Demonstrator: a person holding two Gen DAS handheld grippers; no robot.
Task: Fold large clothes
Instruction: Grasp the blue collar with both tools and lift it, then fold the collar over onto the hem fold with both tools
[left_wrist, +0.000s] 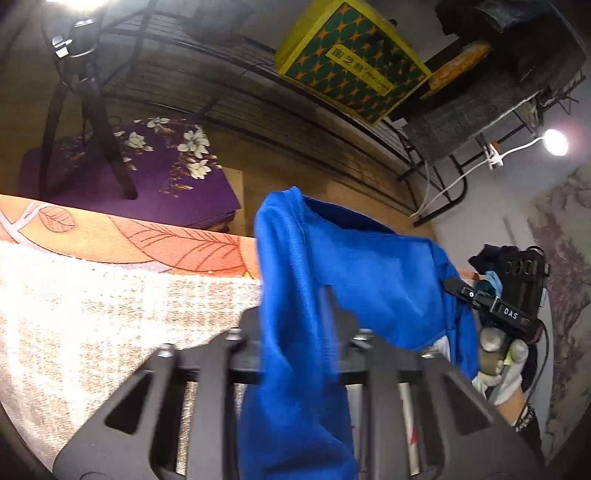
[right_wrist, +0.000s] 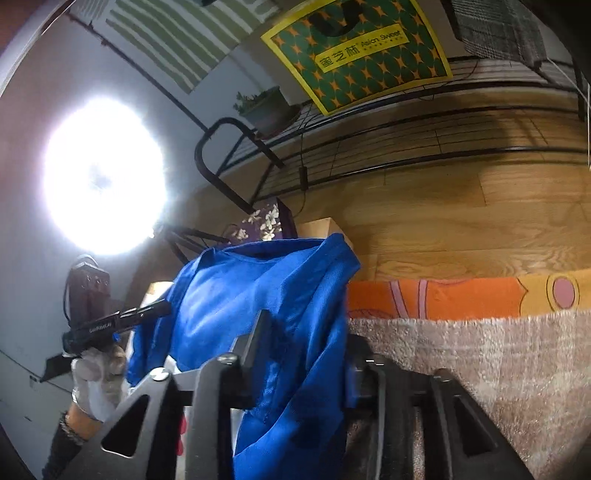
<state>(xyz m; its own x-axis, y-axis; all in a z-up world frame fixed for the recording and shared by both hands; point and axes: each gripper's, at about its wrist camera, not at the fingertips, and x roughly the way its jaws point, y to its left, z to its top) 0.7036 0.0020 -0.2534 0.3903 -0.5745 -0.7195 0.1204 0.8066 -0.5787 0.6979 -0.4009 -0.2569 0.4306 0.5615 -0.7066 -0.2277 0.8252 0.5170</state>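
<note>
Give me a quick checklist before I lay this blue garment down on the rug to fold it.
1. Left gripper clamped on the blue garment: ok.
2. Right gripper clamped on it: ok.
3. Garment lifted off the shaggy rug: ok.
4. Fabric stretched flat between the grippers: not ok, it sags and bunches.
5. Which garment edge each gripper holds: cannot tell.
6. Rug free where it shows: ok.

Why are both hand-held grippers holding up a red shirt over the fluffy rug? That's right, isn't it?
Almost. The garment is blue, not red, as both wrist views show. The rest holds: the left hand-held gripper and the right hand-held gripper each pinch the blue cloth, lifted above the fluffy rug.
</note>
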